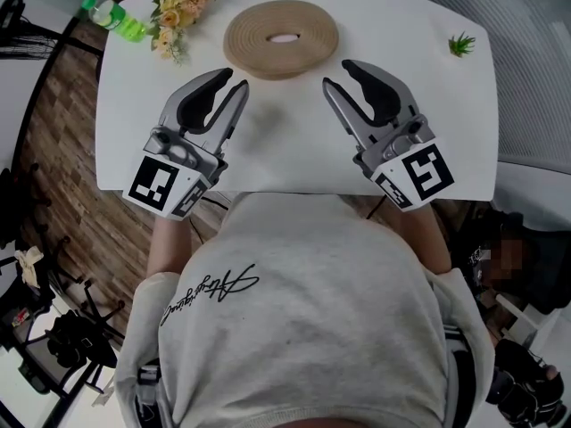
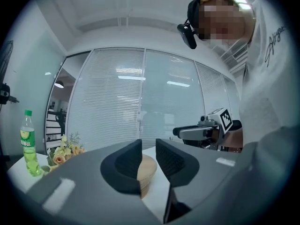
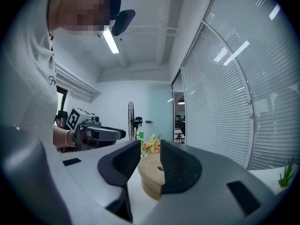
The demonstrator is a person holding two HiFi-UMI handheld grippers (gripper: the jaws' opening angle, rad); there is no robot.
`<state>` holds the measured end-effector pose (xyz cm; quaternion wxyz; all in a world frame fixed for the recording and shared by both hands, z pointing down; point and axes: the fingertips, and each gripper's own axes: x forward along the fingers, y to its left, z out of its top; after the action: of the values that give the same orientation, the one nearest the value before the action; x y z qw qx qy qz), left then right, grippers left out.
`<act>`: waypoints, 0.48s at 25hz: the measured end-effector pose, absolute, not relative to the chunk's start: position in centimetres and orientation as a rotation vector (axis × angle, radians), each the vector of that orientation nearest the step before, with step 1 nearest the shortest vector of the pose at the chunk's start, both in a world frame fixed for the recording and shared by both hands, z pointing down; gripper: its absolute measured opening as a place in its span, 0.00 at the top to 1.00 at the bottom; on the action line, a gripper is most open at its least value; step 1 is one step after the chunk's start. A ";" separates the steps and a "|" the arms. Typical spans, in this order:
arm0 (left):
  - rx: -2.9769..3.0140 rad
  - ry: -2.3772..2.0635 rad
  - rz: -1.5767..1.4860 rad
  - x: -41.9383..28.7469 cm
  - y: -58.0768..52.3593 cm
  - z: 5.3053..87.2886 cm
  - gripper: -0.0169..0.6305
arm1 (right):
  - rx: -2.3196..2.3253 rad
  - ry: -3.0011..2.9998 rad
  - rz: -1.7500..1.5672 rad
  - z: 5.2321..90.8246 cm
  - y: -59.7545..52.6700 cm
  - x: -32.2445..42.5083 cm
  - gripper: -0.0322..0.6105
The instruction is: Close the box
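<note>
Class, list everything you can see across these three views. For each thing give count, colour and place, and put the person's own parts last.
table: one, white, under all the items.
round woven box: one, tan, far middle of the table, ahead of both grippers.
flower bunch: one, yellow and peach, far left corner of the table.
bottle: one, green, beside the flower bunch at the far left edge.
small plant: one, green, far right corner of the table.
left gripper: one, grey with black pads, over the table's near left, jaws slightly apart, nothing gripped.
right gripper: one, grey with black pads, near right, jaws slightly apart, nothing gripped.
sweatshirt: one, light grey, on the person, at the bottom of the head view.
</note>
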<state>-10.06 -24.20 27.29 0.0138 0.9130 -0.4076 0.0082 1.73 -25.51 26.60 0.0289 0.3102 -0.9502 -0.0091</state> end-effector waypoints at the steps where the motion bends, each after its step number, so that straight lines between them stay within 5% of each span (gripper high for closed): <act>1: 2.839 -1.272 0.015 -10.1 -24.2 27.2 0.86 | 0.953 -2.924 -0.034 26.8 -25.5 1.6 0.76; 7: 2.833 -1.282 0.016 -10.1 -24.6 26.9 0.96 | 0.992 -2.911 -0.068 26.6 -25.5 1.4 0.94; 12: 2.836 -1.259 -0.002 -9.6 -24.5 26.6 0.98 | 1.006 -2.922 -0.054 26.3 -25.7 1.7 0.95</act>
<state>-9.58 -24.50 26.63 0.0193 0.9138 -0.4057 -0.0006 1.74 -25.74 26.34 0.0253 0.3253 -0.9451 -0.0175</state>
